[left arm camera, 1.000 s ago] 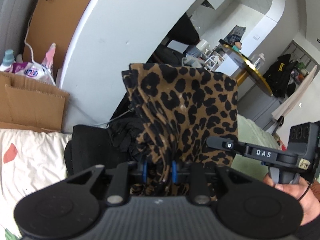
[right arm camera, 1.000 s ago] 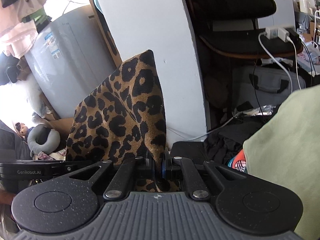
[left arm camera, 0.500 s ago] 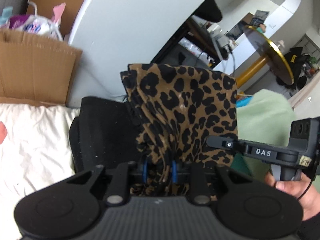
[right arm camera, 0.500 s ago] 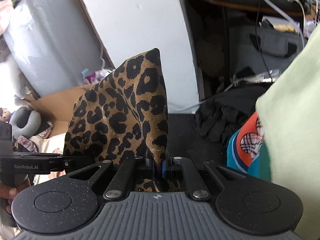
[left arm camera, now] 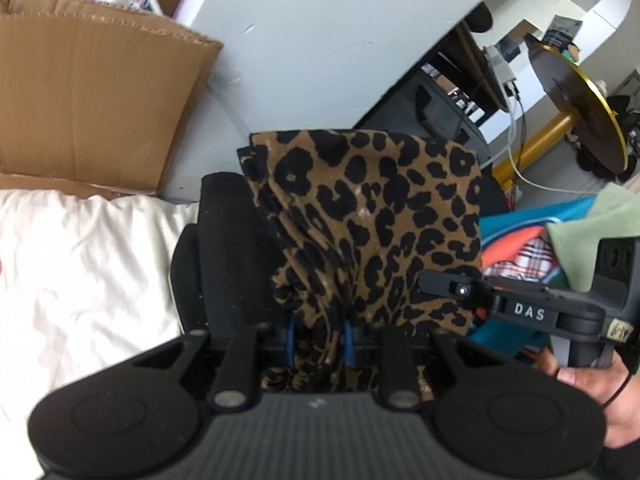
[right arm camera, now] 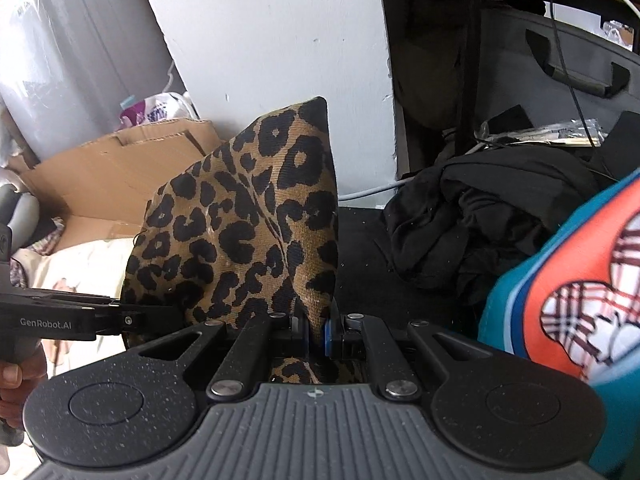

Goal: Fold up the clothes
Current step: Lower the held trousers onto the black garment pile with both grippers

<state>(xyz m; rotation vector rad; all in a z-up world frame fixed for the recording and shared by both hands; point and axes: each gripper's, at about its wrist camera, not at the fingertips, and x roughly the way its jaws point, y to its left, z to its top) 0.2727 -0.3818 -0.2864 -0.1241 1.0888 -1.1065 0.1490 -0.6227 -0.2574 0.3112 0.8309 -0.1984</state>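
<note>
Two grippers hold a leopard-print cloth [left arm camera: 372, 216] up over a pile of clothes.

The left gripper [left arm camera: 319, 338] and right gripper [right arm camera: 318, 330] are each clamped on the cloth's lower edge; a black garment [right arm camera: 480, 224] and white sheet [left arm camera: 80, 264] lie beyond it.

"DAS" marks the right gripper [left arm camera: 452, 290]; "GenRobot.AI" marks the left gripper [right arm camera: 132, 320].

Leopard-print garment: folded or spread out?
Folded: leopard-print garment hangs layered at one edge, clamped by left hand-held gripper and right hand-held gripper.
</note>
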